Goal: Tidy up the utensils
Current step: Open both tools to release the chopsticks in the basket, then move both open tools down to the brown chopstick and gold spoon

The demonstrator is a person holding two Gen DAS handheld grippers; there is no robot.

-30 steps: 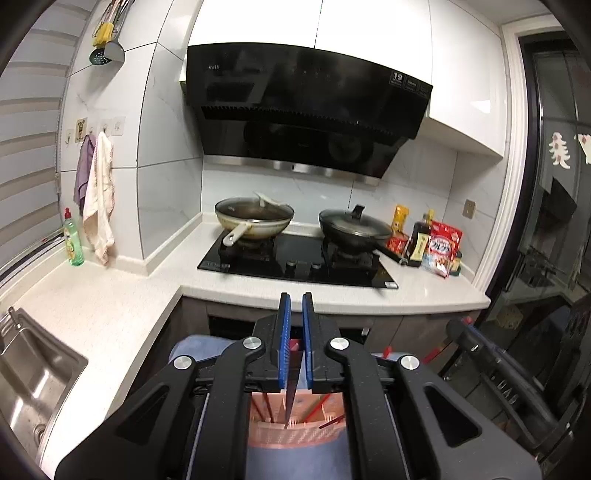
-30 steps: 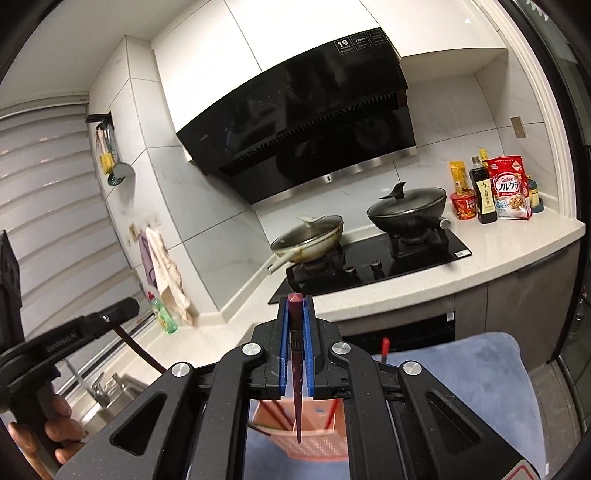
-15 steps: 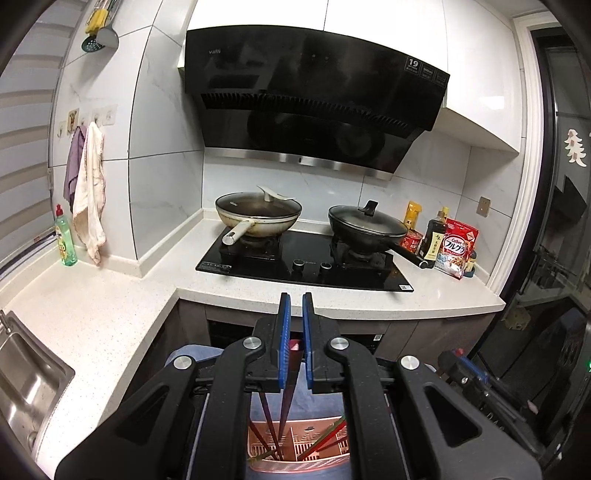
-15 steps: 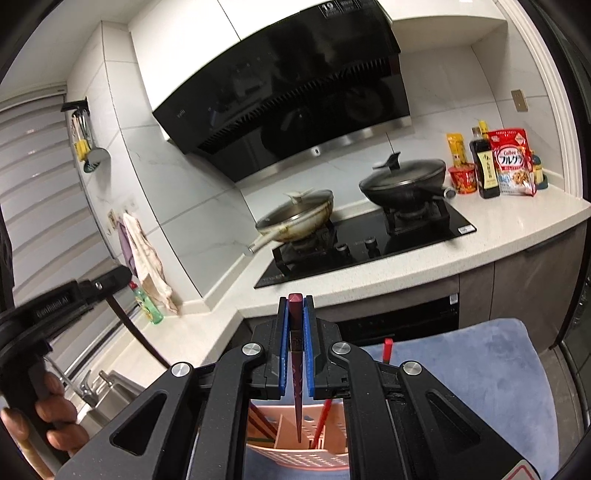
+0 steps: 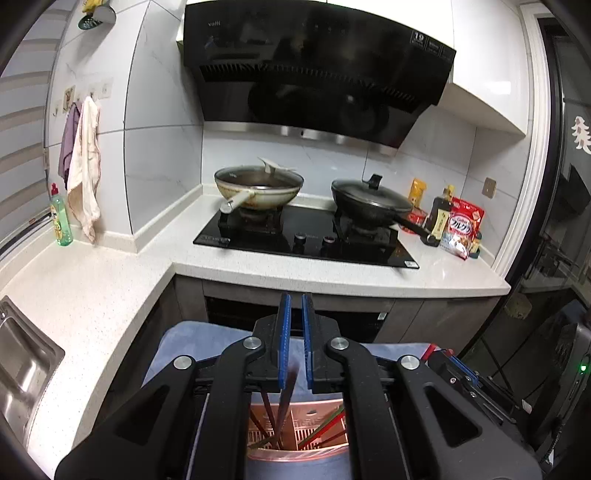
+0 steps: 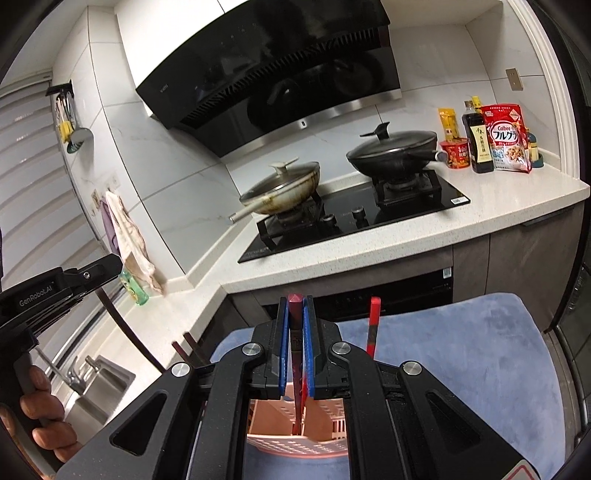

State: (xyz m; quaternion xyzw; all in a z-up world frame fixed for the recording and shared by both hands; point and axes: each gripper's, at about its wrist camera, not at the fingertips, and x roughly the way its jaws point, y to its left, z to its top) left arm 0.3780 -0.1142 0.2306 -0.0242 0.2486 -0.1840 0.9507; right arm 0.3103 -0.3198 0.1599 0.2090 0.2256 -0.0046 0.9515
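Maroon chopstick (image 6: 295, 314) | upright, square-tipped | clamped in right gripper (image 6: 295, 325) | over pink basket (image 6: 295, 441)

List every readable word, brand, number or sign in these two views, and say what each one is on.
"vatti": range hood, top left corner.
"19": range hood sticker; its smaller print is unreadable.
"Calbee" and "フルグラ": red cereal bag.
"GenRobot.AI": left gripper's body.
Dark sauce bottle: label characters too small to read.
Yellow packet, red cup, hob sticker: print illegible.
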